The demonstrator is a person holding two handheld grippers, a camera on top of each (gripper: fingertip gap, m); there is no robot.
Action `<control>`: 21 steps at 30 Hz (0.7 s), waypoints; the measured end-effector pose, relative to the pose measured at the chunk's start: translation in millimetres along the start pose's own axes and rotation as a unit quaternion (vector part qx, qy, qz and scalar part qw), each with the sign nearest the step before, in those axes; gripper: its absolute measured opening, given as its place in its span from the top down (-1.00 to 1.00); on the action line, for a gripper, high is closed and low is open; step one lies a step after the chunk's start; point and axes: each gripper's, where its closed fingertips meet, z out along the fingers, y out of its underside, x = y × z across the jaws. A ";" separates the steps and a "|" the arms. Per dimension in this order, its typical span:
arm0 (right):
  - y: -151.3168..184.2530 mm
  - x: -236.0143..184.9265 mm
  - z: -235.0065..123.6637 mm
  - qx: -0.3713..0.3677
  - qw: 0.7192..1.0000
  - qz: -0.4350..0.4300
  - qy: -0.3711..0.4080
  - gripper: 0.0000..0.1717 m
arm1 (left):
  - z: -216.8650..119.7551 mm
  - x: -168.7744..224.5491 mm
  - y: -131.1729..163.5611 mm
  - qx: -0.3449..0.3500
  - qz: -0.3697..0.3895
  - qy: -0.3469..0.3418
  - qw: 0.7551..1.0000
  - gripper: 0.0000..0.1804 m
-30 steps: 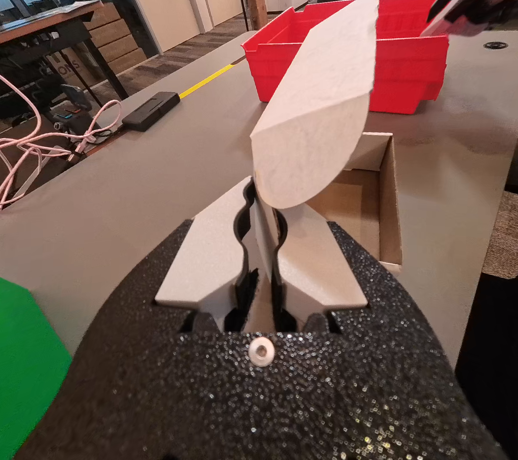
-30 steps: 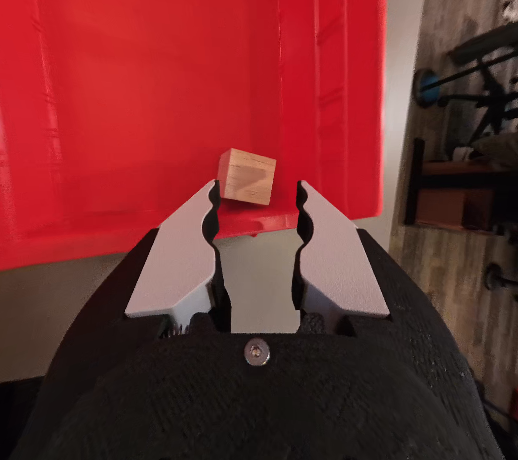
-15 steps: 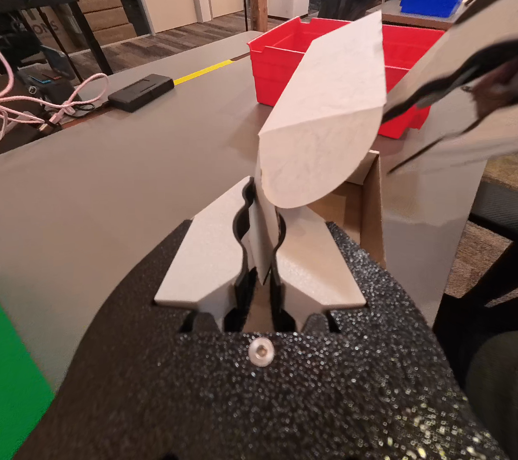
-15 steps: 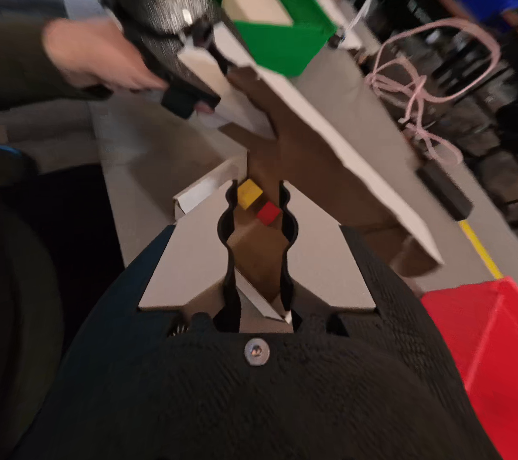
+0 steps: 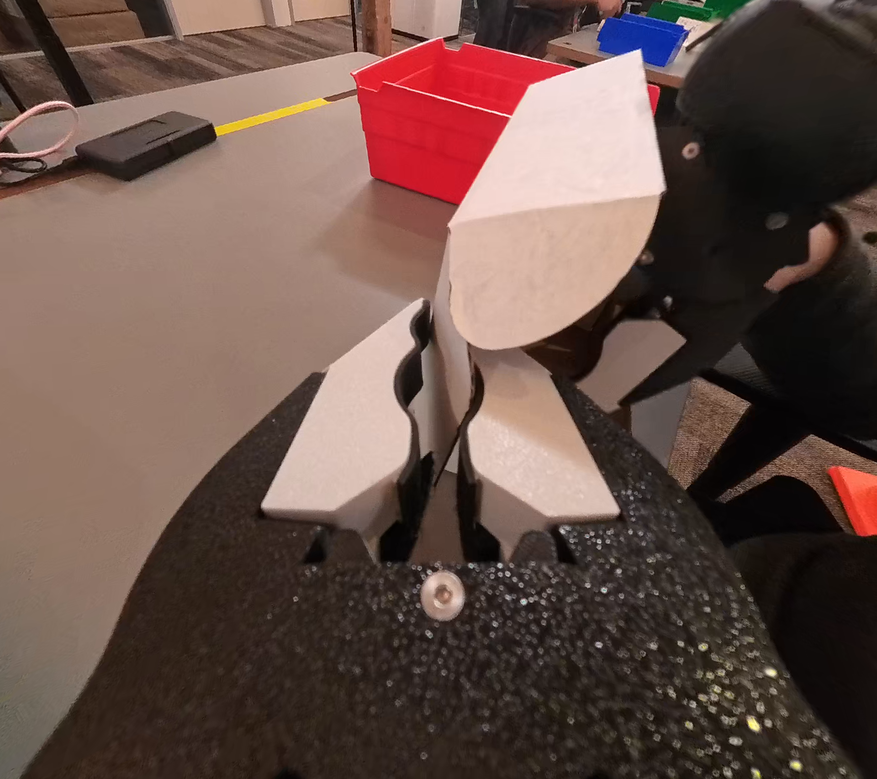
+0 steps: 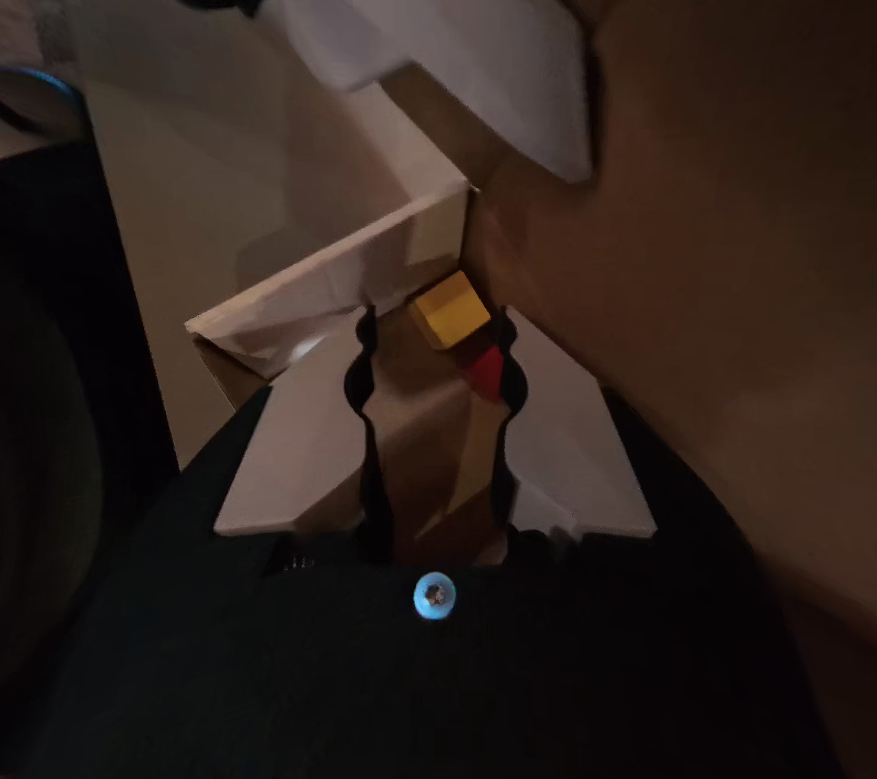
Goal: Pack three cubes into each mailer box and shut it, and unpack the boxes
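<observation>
Left gripper pinched the white cardboard lid flap of the brown mailer box, holding it open; right gripper, fingers wide and empty, reached inside toward the yellow wooden cube at 1 o'clock, the red cube beside it.

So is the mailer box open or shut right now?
Open. The left gripper pinches the white lid flap and holds it raised; the right wrist view looks into the box at a yellow cube and red cube.
</observation>
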 end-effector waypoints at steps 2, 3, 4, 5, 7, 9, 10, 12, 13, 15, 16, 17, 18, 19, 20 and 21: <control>5.6 -5.7 6.8 -0.018 0.999 -0.042 -0.003 0.32 | 0.3 0.5 0.4 -0.001 0.002 0.001 1.000 0.96; 10.0 -4.6 9.3 -0.034 0.998 -0.056 0.007 0.32 | 0.3 0.1 0.4 -0.001 0.004 0.000 1.000 0.96; 9.0 -5.5 9.4 -0.033 0.998 -0.059 0.007 0.33 | 0.0 -0.3 0.3 -0.001 0.005 -0.001 1.000 0.96; 9.2 -6.7 8.5 -0.033 0.998 -0.060 0.002 0.33 | -0.1 -0.7 0.4 -0.001 0.005 -0.001 1.000 0.96; 17.1 -10.6 5.6 -0.050 0.997 -0.060 -0.018 0.45 | -0.6 -1.7 0.4 0.000 0.007 -0.002 1.000 0.96; 24.0 -14.4 0.5 -0.059 0.996 -0.062 -0.039 0.59 | -0.8 -2.1 0.2 0.001 0.007 -0.002 1.000 0.96; 25.1 -13.6 -1.3 -0.057 0.995 -0.064 -0.040 0.59 | -0.6 -1.7 0.3 0.001 0.008 -0.001 1.000 0.96; 23.0 -6.3 -1.8 -0.048 0.997 -0.063 -0.023 0.57 | 0.1 -1.2 0.5 0.001 0.011 -0.001 1.000 0.96; 20.3 -4.8 -0.6 -0.041 0.997 -0.053 -0.021 0.55 | 0.4 -0.7 0.6 0.001 0.012 -0.001 1.000 0.96; 15.6 -7.4 3.3 -0.029 0.999 -0.030 -0.035 0.53 | 0.4 -0.5 0.5 0.000 0.013 -0.002 1.000 0.97; 14.7 -8.3 5.4 -0.028 0.999 -0.023 -0.039 0.52 | 0.1 -1.7 0.6 0.000 0.014 -0.005 1.000 0.96; 15.2 -7.0 7.1 -0.031 0.999 -0.022 -0.033 0.51 | -0.3 -2.6 0.6 -0.001 0.014 -0.007 1.000 0.96; 16.0 -5.9 8.3 -0.035 0.999 -0.024 -0.027 0.50 | -0.5 -2.6 0.6 -0.001 0.012 -0.005 1.000 0.96; 16.9 -5.8 9.1 -0.040 0.999 -0.024 -0.024 0.49 | -0.5 -2.2 0.4 0.000 0.009 -0.002 1.000 0.96; 17.5 -6.4 10.2 -0.044 0.999 -0.019 -0.024 0.49 | -0.2 -1.9 0.3 0.001 0.008 -0.001 1.000 0.96; 16.4 -8.0 10.9 -0.043 0.999 -0.015 -0.029 0.51 | -0.1 -1.9 0.3 0.002 0.010 -0.001 1.000 0.96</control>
